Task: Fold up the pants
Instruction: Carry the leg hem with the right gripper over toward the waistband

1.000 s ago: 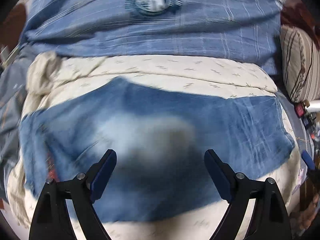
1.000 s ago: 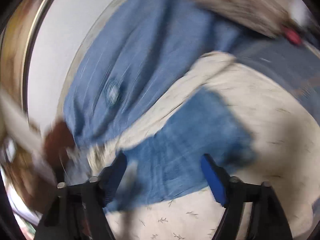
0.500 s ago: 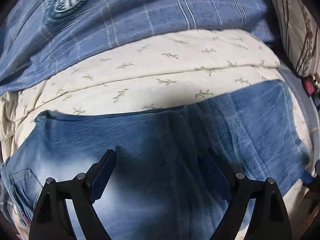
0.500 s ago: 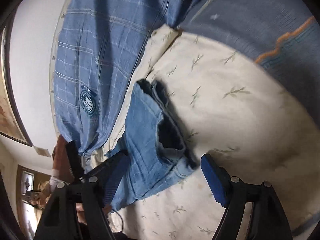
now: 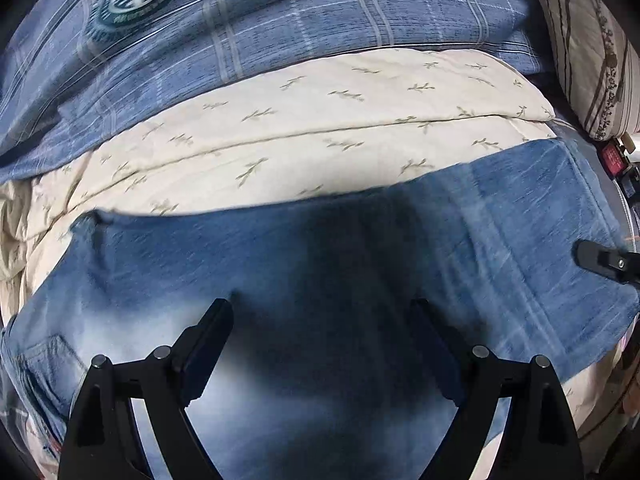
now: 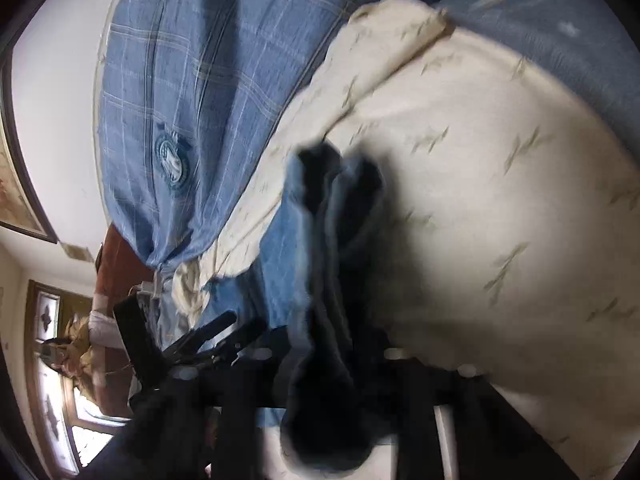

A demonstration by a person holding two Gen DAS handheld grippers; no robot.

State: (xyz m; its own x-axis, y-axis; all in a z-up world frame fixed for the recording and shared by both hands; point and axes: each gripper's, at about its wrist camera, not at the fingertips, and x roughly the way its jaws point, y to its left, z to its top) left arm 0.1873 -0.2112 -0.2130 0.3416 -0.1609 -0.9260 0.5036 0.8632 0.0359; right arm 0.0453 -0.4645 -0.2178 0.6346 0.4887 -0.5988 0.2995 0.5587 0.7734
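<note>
Blue denim pants (image 5: 320, 264) lie spread across a cream bedspread (image 5: 320, 120). My left gripper (image 5: 320, 344) hangs open just above the middle of the pants, nothing between its fingers. In the right wrist view my right gripper (image 6: 332, 372) is shut on the hem end of the pants (image 6: 320, 280), which bunches up between its blurred fingers. The right gripper's tip also shows at the right edge of the left wrist view (image 5: 600, 260), at the pants' right end.
A blue plaid blanket (image 5: 280, 20) with a round badge lies behind the bedspread. A striped pillow (image 5: 592, 40) stands at the right. A red object (image 5: 612, 156) sits below the pillow. A person (image 6: 68, 356) shows at the far left in the right wrist view.
My right gripper has closed in on the pants' hem end and shut on it. My left gripper has dropped a little closer to the pants and stays open.
</note>
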